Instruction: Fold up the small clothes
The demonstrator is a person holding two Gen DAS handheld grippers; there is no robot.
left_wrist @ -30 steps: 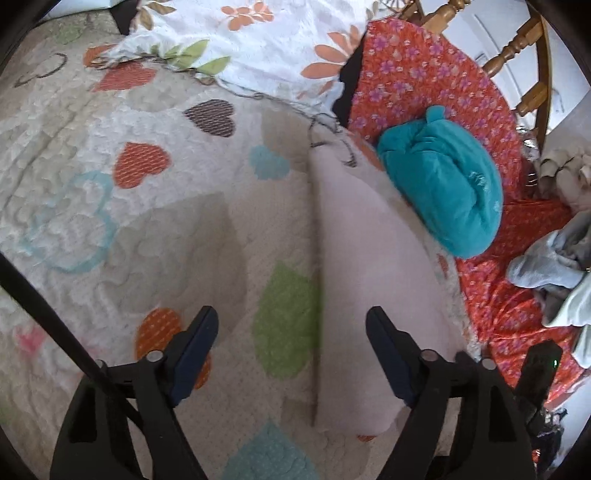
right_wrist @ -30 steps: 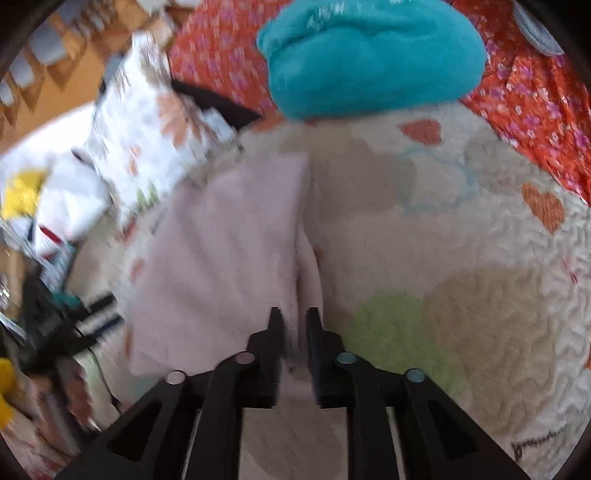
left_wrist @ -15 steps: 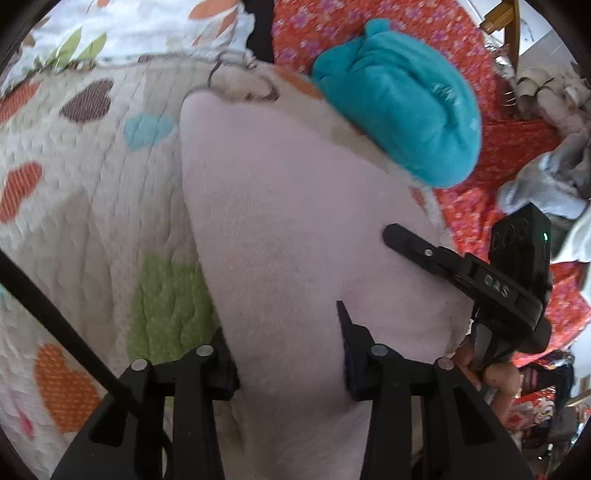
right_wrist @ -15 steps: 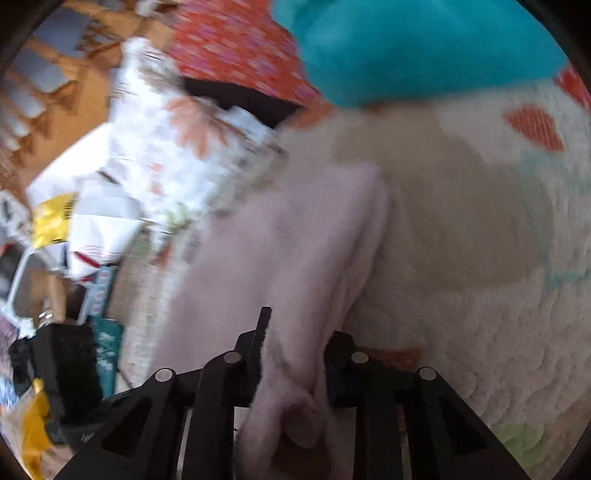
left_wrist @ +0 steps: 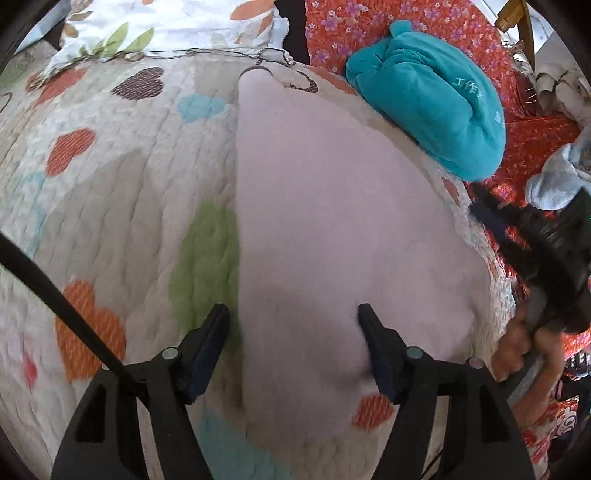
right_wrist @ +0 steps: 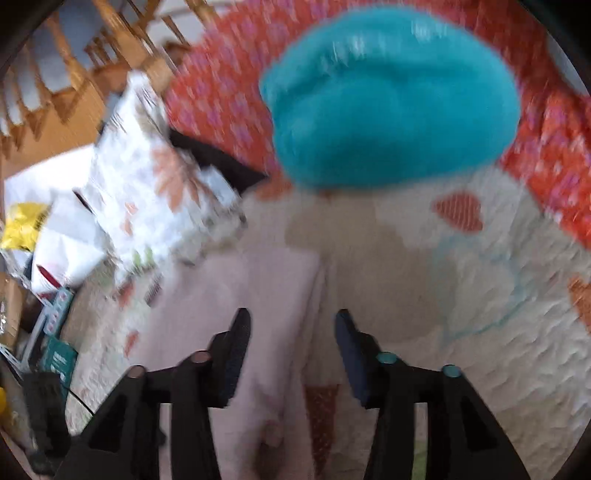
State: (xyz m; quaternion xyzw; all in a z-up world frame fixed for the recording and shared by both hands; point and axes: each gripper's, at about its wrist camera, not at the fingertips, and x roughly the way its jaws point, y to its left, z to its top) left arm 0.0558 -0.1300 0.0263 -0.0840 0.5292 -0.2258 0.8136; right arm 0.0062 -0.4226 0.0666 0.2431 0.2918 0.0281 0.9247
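A pale pink garment (left_wrist: pixel 332 229) lies flat and folded on the heart-patterned quilt (left_wrist: pixel 110 184). My left gripper (left_wrist: pixel 293 332) is open just above its near edge, with the fingers either side of the cloth and nothing held. The right wrist view is blurred; there my right gripper (right_wrist: pixel 291 332) is open over the pink garment (right_wrist: pixel 258 295), holding nothing. The right gripper's body and the hand on it show at the right edge of the left wrist view (left_wrist: pixel 546 266).
A rolled teal towel (left_wrist: pixel 436 107) lies beyond the garment on an orange floral sheet (left_wrist: pixel 524 140). A white floral pillow (left_wrist: pixel 166 26) is at the back left. Grey and beige clothes (left_wrist: pixel 554 177) are piled at the right. A wooden bed frame (right_wrist: pixel 74 74) stands behind.
My right gripper let go of the pink garment and opened. My left gripper opened wider and drew back a little. The garment now lies flat.
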